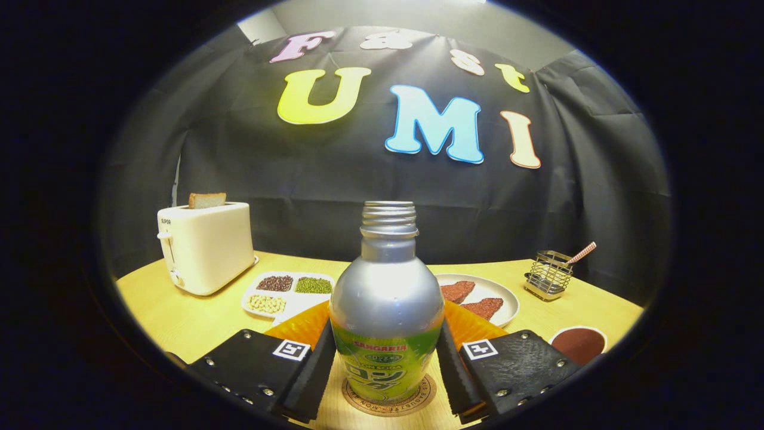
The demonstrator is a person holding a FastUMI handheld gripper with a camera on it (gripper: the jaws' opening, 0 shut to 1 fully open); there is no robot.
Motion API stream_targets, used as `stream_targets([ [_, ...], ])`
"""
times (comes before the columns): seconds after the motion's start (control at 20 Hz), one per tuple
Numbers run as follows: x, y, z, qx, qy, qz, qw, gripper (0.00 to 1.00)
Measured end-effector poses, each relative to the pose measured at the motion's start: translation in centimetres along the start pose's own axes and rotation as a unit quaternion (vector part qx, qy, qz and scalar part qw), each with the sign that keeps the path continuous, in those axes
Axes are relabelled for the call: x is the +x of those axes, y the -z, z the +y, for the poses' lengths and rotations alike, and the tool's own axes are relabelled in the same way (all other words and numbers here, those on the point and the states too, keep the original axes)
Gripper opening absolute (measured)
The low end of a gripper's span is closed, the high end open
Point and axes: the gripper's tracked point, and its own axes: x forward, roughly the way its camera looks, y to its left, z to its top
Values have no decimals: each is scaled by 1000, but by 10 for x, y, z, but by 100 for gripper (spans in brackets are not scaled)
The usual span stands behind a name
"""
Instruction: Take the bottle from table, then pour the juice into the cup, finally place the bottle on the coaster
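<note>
Bottle (387, 310) stood upright on the coaster (389, 399), long axis vertical, uncapped threaded neck pointing straight up. My gripper (387, 373) flanked its lower body, one finger on each side; I could not tell whether they pressed it. Cup (578, 344) sat beyond the right finger.

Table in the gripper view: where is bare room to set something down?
Bare table lies between the toaster and the fingers, and between wire basket and cup. Around the bottle, between the fingers on its coaster, it's crowded.
</note>
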Motion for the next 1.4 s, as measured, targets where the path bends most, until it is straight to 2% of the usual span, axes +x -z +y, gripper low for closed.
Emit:
stream_targets([
  [0.15, 0, 1, -4, 21, 1, -7, 1000, 78],
  [0.25, -2, -3, 5, 24, -20, -9, 999, 82],
  [0.35, -8, -15, 6, 19, -26, -19, 999, 98],
  [0.45, -16, -34, 2, 6, -23, -33, 999, 98],
  [0.65, -45, -94, -4, 2, -41, -52, 998, 97],
  [1.0, -105, -233, -35, 6, -12, -101, 995, 97],
  [1.15, -127, -284, -35, 11, -31, -125, 992, 97],
  [1.4, -155, -333, -44, -7, -37, -139, 990, 97],
])
